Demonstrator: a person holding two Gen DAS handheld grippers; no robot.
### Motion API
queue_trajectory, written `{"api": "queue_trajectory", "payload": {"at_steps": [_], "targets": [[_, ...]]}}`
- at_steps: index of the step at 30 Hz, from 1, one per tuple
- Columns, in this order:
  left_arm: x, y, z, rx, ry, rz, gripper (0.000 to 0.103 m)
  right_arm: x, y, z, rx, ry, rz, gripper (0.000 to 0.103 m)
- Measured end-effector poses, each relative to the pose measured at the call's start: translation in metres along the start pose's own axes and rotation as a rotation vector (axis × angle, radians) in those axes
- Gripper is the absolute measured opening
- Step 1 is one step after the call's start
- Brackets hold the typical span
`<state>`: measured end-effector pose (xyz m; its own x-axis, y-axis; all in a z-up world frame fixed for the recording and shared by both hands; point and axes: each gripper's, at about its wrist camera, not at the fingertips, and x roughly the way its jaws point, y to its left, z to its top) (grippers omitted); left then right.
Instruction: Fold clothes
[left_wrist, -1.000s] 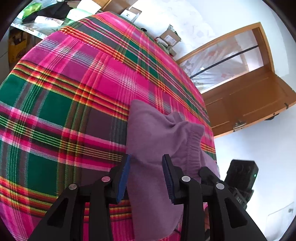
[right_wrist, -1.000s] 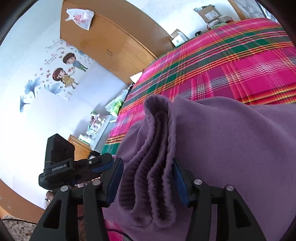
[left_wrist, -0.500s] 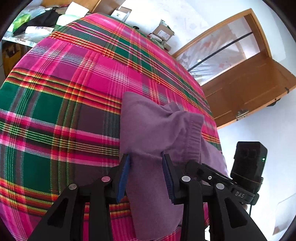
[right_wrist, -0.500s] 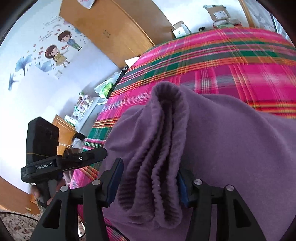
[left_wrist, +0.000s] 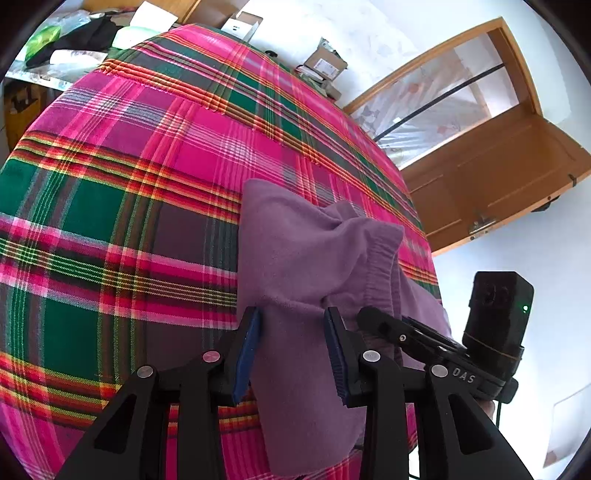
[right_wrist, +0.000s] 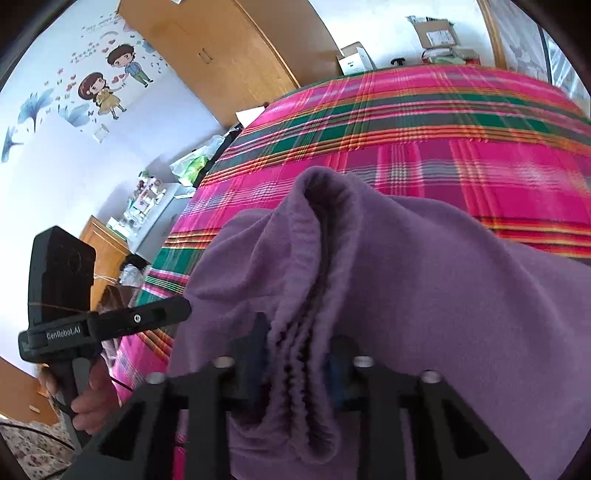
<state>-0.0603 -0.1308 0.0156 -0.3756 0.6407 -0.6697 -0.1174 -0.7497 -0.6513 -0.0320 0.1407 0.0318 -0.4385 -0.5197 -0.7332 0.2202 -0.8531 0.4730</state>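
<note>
Surface: pink-green plaid bedspread (left_wrist: 140, 177) ahead of both grippers.
Room: wooden door (left_wrist: 491, 173) right of left gripper (left_wrist: 291, 354); wardrobe (right_wrist: 221, 55) beyond.
Count: one purple garment (left_wrist: 306, 266), two grippers.
Left gripper: clamps garment fold.
Right gripper (right_wrist: 295, 365): pinches the bunched waistband.

White letters "DAS" stand on the black plastic body of the right gripper (left_wrist: 388, 325), at 4 o'clock in the left wrist view. White lettering "GenRobot.AI" stands on the black plastic body of the left gripper (right_wrist: 177, 308), at 8 o'clock in the right wrist view.
</note>
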Motion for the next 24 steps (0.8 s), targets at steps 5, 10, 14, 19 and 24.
{"api": "queue_trajectory", "payload": {"at_steps": [5,10,14,19,24], "targets": [[-0.001,-0.003,-0.001,0.002,0.002,-0.003,0.037,-0.016,-0.004,-0.002,0.027,-0.047,0.031,0.021],[-0.002,-0.005,-0.002,0.005,0.005,-0.006,0.037,-0.036,-0.016,-0.002,0.098,-0.089,0.090,0.021],[0.002,-0.010,-0.004,0.014,0.017,-0.005,0.037,-0.050,-0.026,-0.005,0.130,-0.119,0.089,0.021],[0.007,-0.016,-0.006,0.027,0.035,-0.002,0.037,-0.064,-0.046,-0.012,0.175,-0.143,0.077,0.021],[0.013,-0.022,-0.008,0.038,0.052,0.001,0.037,-0.072,-0.061,-0.021,0.229,-0.165,0.064,0.021]]}}
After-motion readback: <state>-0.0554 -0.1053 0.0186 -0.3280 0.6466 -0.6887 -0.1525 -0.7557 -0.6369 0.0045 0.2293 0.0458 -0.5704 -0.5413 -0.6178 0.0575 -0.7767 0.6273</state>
